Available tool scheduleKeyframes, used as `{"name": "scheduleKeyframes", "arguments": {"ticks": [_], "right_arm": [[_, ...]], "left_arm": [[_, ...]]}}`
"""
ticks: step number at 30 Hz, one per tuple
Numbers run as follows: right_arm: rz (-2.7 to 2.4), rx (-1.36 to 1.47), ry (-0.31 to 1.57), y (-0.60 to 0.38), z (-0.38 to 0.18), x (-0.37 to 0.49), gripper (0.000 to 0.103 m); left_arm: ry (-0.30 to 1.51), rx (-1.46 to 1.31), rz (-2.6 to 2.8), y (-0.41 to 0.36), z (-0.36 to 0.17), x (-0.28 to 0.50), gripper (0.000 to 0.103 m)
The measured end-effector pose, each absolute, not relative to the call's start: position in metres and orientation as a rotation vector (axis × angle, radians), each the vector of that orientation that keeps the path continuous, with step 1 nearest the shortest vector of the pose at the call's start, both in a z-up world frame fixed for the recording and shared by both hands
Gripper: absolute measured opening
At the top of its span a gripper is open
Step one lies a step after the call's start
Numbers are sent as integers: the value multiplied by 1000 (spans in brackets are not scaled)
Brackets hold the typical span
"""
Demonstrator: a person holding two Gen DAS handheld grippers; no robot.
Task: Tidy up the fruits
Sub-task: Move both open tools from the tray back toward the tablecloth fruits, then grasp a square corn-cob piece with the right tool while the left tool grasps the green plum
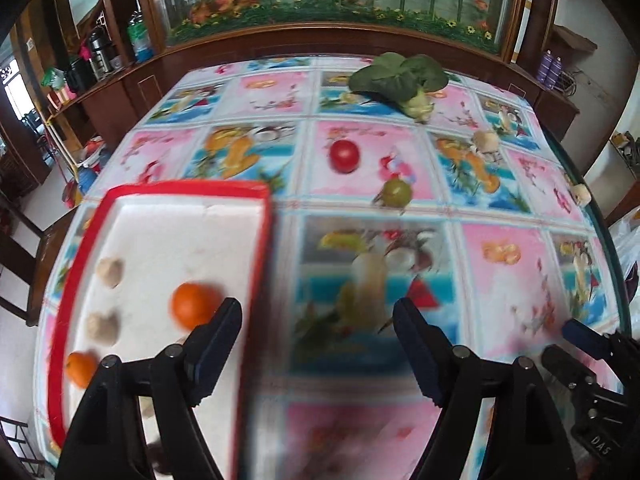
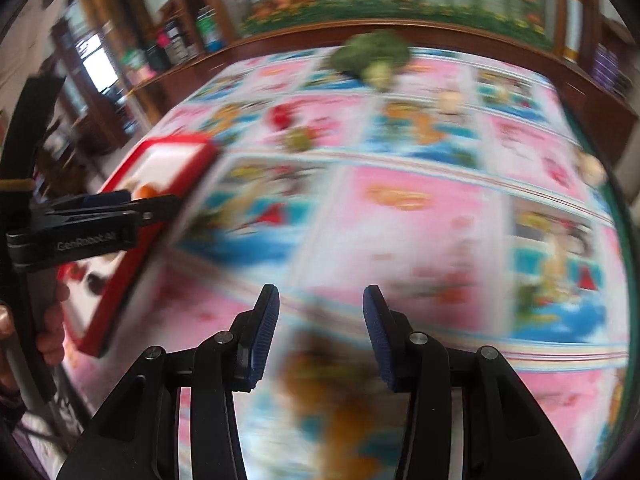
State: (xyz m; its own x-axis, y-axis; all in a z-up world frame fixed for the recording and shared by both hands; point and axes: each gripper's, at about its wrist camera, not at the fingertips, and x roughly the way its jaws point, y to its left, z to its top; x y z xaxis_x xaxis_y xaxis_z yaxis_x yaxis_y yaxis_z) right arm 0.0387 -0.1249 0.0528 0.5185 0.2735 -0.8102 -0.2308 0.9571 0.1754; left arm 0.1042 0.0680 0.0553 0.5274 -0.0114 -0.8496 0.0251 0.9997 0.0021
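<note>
A red-rimmed white tray [image 1: 120, 196] lies at the table's left and holds two oranges [image 1: 195, 305] [image 1: 80, 368] and two beige lumps [image 1: 109, 272]. A red tomato [image 1: 344, 155] and a green fruit [image 1: 397, 193] lie on the patterned cloth beyond. My left gripper [image 1: 318, 312] is open and empty, its left finger over the tray's right rim beside the orange. My right gripper [image 2: 320, 300] is open and empty above the cloth; it also shows in the left wrist view [image 1: 576, 334]. The tray [image 2: 120, 276] and the left gripper [image 2: 120, 204] appear blurred in the right wrist view.
A leafy green vegetable [image 1: 400, 78] lies at the table's far side. Beige lumps [image 1: 486, 142] [image 1: 581, 194] sit near the right edge. A wooden cabinet [image 1: 320, 40] with a painted glass panel stands behind the table. A chair [image 1: 24, 256] is on the left.
</note>
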Motion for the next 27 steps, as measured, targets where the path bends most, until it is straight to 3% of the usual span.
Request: {"name": "scheduleKeyframes", "arguments": {"ticks": [14,27], "right_arm": [[-10,215,841,-338,71,110,44],[-43,117,916,-361,36,194,44]], "left_arm": [[1040,-45,37,20,34,173,80],[1054,-65,44,18,21,193,80]]}}
